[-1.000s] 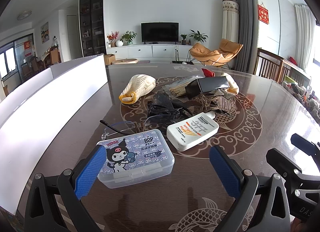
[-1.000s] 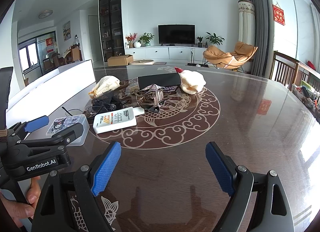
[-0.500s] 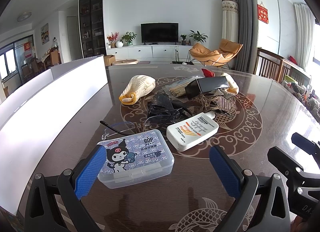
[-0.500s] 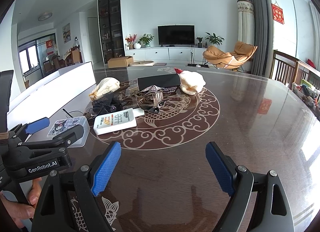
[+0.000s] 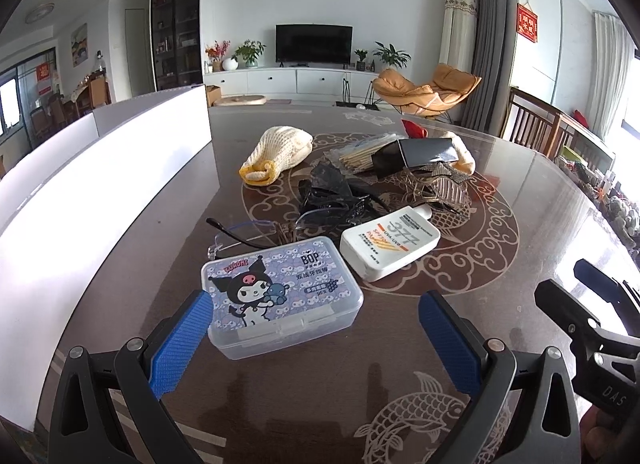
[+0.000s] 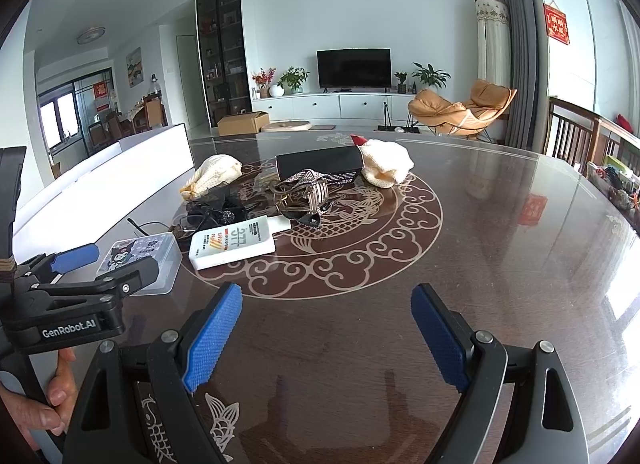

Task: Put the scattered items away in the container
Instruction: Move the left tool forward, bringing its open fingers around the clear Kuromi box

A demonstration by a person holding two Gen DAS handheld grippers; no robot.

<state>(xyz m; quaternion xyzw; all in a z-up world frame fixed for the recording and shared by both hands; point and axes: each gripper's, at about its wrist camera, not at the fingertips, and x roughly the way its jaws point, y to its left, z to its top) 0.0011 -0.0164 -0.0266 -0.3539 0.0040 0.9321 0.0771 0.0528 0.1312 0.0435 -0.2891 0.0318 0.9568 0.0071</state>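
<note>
1. Sitting nearest the left claw (image 5: 312, 338) on the tabletop (image 5: 400, 348), the clear plastic floss-pick box (image 5: 280, 296) looks light, rigid, slippery.
2. Grip its long sides.
3. Both the left and the right claw (image 6: 324, 338) gape wide, empty.

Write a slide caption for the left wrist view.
Open left hand-held gripper approaches a clear plastic cartoon-printed box beside a white lotion bottle.

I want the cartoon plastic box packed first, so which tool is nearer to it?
Left. The left tool is open right at the cartoon box; the right tool is open over bare table, off to the box's right.
</note>
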